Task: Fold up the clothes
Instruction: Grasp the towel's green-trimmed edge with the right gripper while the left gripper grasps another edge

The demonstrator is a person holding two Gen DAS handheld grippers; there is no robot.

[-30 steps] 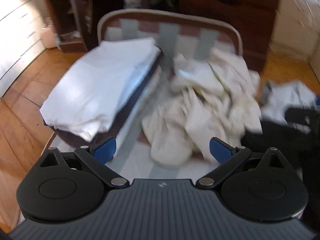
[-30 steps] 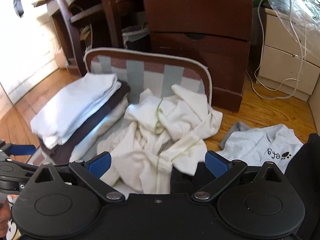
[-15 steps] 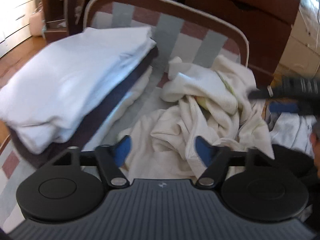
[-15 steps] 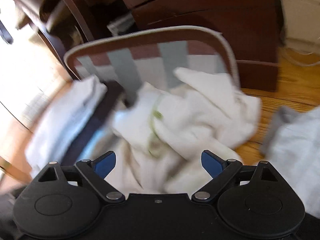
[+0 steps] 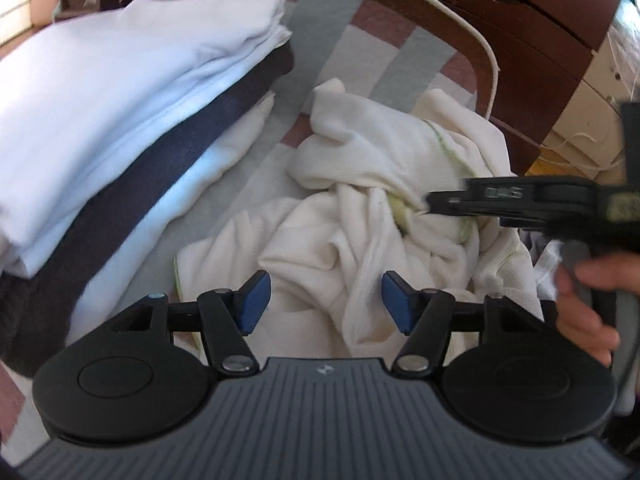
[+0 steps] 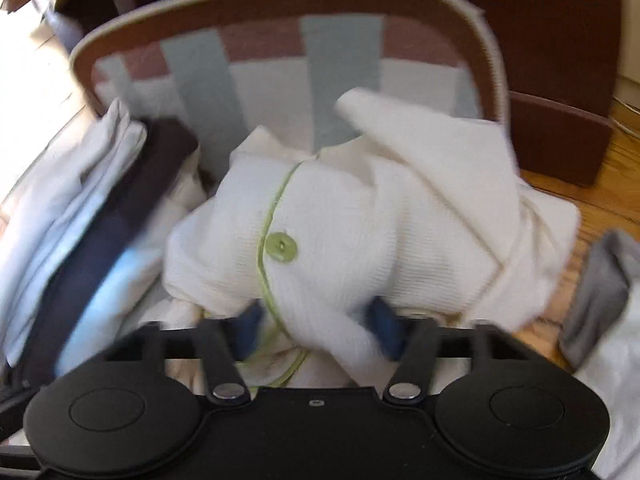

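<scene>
I hold my left gripper [image 5: 323,300] low over the near edge of the crumpled cream garment [image 5: 384,200], its blue pads spread wide with nothing between them, so it is ready to take an edge once one is free. My right gripper [image 6: 316,326] is pushed into the bundle from the side, a thick roll of the cream knit between its pads; motion blur keeps me from telling whether they have closed on it. The garment lies in a heap on the striped mat [image 5: 344,32], its green button [image 6: 282,247] and green piping facing up. Beside it sits a stack of folded clothes [image 5: 120,92], white over dark, kept to the left, I judge, so the middle stays open for folding.
</scene>
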